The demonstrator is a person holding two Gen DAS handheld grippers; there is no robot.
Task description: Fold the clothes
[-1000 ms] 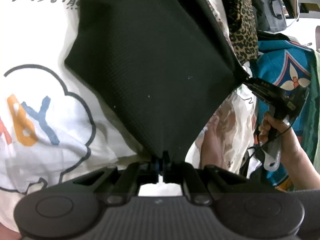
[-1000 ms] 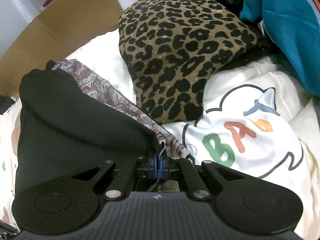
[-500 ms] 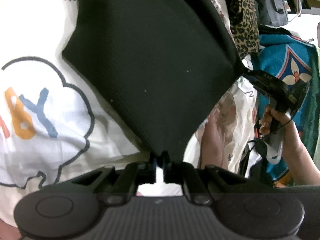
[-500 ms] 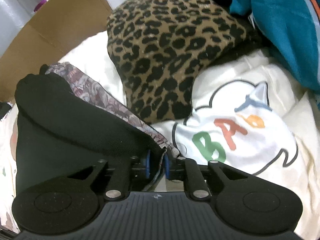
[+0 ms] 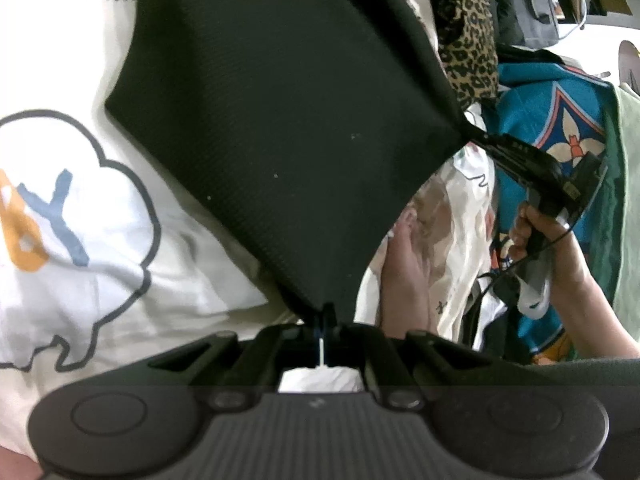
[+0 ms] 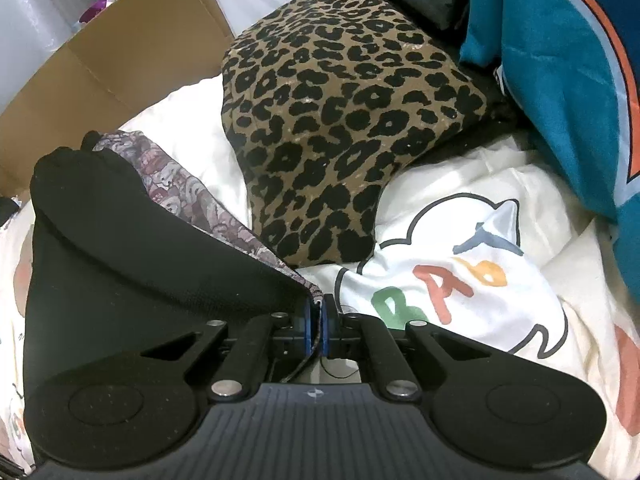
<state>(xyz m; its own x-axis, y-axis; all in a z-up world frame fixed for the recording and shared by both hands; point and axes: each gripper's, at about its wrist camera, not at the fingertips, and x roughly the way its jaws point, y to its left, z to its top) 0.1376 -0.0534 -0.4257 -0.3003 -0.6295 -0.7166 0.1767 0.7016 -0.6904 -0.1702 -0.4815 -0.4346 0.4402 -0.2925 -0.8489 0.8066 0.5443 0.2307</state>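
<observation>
A black garment (image 5: 280, 120) hangs stretched between my two grippers above the bedding. My left gripper (image 5: 324, 316) is shut on its lower corner. In the right wrist view my right gripper (image 6: 316, 316) is shut on another corner of the black garment (image 6: 140, 248), where a purple patterned lining (image 6: 180, 188) shows along the edge. The left wrist view also catches the right gripper (image 5: 470, 130) pinching that far corner, with a person's hand (image 5: 552, 248) on its handle.
Under the garment lies a white sheet with a cloud-and-letters print (image 6: 460, 280). A leopard-print cloth (image 6: 340, 120) lies behind it, a teal garment (image 6: 560, 80) to the right and a cardboard box (image 6: 100, 68) at the back left.
The right gripper's jaws parted a little half a second ago and have shut again on the black garment's corner. The left gripper has kept its hold and its place.
</observation>
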